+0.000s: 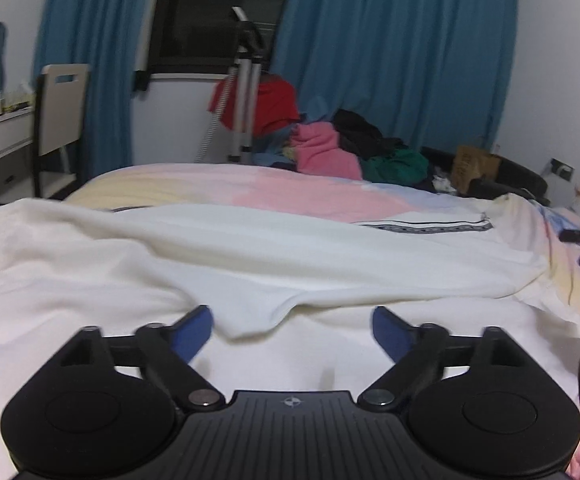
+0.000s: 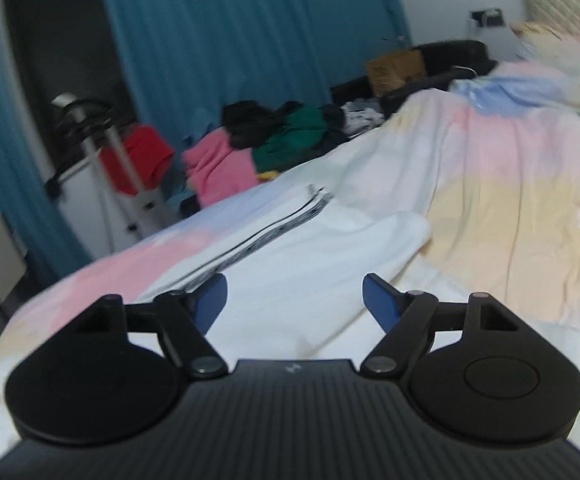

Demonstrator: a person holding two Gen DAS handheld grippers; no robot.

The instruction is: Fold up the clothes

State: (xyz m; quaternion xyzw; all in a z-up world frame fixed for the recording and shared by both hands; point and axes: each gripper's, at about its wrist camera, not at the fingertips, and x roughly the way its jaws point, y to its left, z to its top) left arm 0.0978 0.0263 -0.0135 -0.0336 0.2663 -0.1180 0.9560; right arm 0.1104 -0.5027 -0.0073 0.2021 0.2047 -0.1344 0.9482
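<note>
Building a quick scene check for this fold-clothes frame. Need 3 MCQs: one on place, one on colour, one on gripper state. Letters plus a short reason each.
1. Where does the white garment lie?
A. on the bed
B. on the chair
C. on the floor

2. What colour are the curtains?
A. grey
B. blue
C. yellow

3. What state is the left gripper in?
A. shut on the garment
B. shut on nothing
C. open

Answers:
1 A: it is spread over the pastel bedspread.
2 B: blue drapes hang on both sides of the dark window.
3 C: its fingers stand wide apart with white cloth showing between them; the right gripper is likewise open.
</note>
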